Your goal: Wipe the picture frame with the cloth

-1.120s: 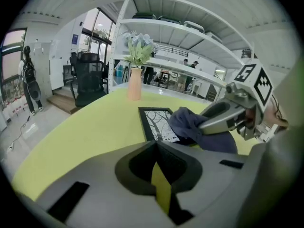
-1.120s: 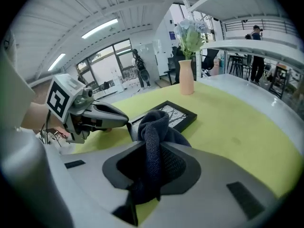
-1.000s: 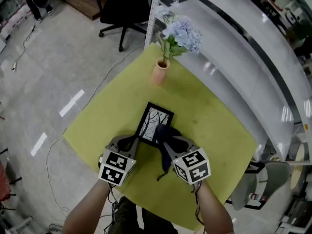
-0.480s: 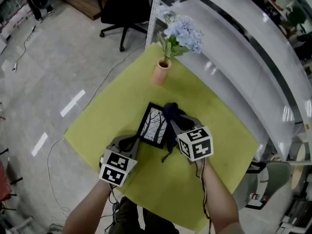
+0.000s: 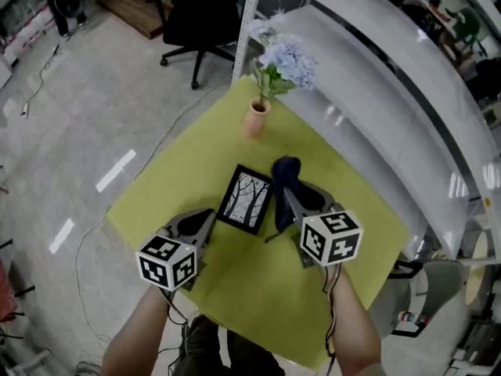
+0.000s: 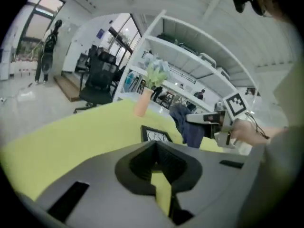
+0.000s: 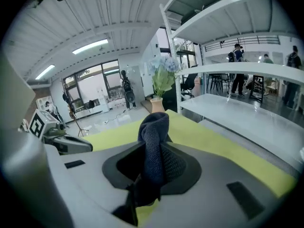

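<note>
The black picture frame (image 5: 246,200) with a tree print lies flat on the yellow-green table (image 5: 180,171); it also shows in the left gripper view (image 6: 156,135). My right gripper (image 5: 286,188) hangs just right of the frame, shut on the dark blue cloth (image 5: 286,177), which bunches up above the jaws (image 7: 154,127) and trails below them. My left gripper (image 5: 203,216) sits by the frame's near left corner, apart from it. Its jaws stand together with nothing between them (image 6: 156,148).
A peach vase (image 5: 256,117) with pale blue flowers (image 5: 291,53) stands at the table's far corner. White shelving (image 5: 376,92) runs along the right side. A black office chair (image 5: 200,14) is on the floor beyond. A cable lies on the floor at left.
My right gripper has lifted the cloth off the frame and moved it up and to the right. My left gripper has drawn back from the frame's near corner.
</note>
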